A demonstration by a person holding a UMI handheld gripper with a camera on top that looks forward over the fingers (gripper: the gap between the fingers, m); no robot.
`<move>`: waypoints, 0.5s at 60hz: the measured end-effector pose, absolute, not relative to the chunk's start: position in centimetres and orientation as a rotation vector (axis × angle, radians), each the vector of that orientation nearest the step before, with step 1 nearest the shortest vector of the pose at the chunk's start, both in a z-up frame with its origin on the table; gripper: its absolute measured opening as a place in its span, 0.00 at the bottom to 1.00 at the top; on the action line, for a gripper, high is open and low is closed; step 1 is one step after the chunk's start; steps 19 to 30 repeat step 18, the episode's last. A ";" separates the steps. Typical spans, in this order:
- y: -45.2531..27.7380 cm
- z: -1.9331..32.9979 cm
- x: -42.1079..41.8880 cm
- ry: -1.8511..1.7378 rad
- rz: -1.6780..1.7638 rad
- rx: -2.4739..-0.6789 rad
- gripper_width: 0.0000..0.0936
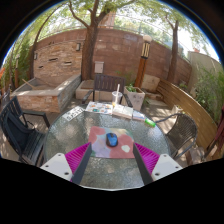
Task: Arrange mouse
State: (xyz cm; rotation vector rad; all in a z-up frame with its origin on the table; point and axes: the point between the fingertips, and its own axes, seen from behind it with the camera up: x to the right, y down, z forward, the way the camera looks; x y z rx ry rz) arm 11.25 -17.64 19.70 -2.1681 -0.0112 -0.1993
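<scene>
Where the gripper (111,160) looks out over an outdoor patio, its 2 fingers stand spread wide apart, pinching nothing. Each finger carries a magenta pad (78,156) with a ridged, wedge-shaped face. Between and beyond the fingers lies a round table (110,172) with a glass top that looks greenish and reflective.

On the table, just ahead of the open fingers, sits a flat, roughly square mat (109,141), reddish brown in tone. A small, dark, rounded mouse (112,140) rests on the mat near its middle, clear of both fingers. A small pale object (125,148) lies beside it toward the right finger; what it is cannot be told.

Farther back on the tabletop lie flat white papers (99,107) and a slim upright white object (117,96). A small green item (150,122) sits near the table's right rim.

Dark metal chairs (21,130) stand around the table. Behind them runs a brick wall (120,55) of reddish, rough courses, with a raised stone planter (48,95) to the left and a wooden fence (190,110) slanting along the right. A tree trunk (91,45) rises before the wall, with branches spreading overhead.
</scene>
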 end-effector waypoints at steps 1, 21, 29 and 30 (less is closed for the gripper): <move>-18.2 19.9 11.1 -0.012 -0.203 -2.167 0.91; -24.2 20.4 8.9 -0.020 -0.204 -2.185 0.91; -24.2 20.4 8.9 -0.020 -0.204 -2.185 0.91; -24.2 20.4 8.9 -0.020 -0.204 -2.185 0.91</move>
